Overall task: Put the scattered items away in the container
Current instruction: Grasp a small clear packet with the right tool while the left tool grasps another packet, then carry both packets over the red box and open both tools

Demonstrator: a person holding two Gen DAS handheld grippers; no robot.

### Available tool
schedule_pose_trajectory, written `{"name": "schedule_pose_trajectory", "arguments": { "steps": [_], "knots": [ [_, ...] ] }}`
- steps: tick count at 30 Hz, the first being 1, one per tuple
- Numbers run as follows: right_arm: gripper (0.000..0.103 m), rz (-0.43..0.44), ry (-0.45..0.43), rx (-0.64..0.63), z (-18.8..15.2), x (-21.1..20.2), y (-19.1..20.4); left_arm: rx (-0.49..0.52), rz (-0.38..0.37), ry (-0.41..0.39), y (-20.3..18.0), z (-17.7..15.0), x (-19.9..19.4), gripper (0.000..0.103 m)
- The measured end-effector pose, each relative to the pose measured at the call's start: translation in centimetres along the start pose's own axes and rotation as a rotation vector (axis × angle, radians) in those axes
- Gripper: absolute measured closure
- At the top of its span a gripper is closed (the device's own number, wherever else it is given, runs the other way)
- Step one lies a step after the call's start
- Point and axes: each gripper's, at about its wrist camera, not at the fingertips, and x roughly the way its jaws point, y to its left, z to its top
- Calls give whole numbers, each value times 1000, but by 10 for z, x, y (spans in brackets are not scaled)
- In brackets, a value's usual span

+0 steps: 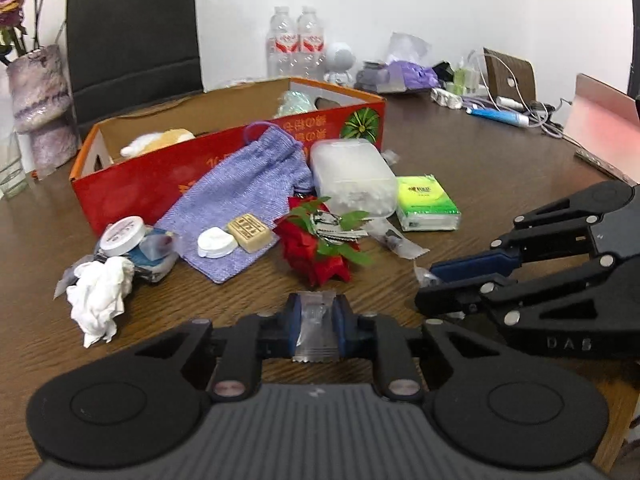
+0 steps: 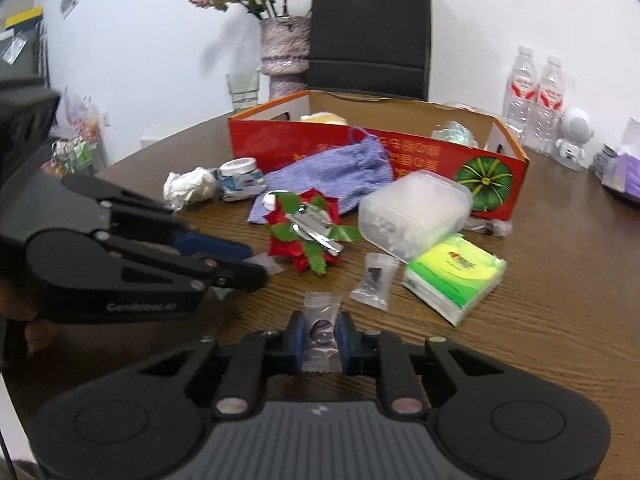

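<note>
Sitting on a wood-grain desk (image 1: 480, 152) by a white wall: 1 red box (image 1: 224, 160), 2 water bottles (image 1: 296, 44). Both tongs, left (image 1: 317, 322) & right (image 2: 322, 334), are each clamping 1 clear sachet (image 1: 316, 330).

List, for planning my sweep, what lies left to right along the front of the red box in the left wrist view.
Crumpled white tissue → round white lidded jar → small white plastic cap → red artificial flower with green leaves → green-and-yellow tissue packet.
</note>
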Motion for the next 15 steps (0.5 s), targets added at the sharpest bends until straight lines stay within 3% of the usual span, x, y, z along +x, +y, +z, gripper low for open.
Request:
{"name": "schedule_pose_trajectory", "arguments": {
  "steps": [7, 11, 15],
  "knots": [
    [87, -3, -89, 23, 14, -19, -9, -33, 29, -119, 8, 11, -42, 86],
    [87, -29, -177, 26, 44, -31, -24, -29, 78, -226, 21, 42, -60, 85],
    [87, -71, -266, 39, 86, -29, -43, -89, 116, -303, 47, 82, -54, 85]
  ]
}}
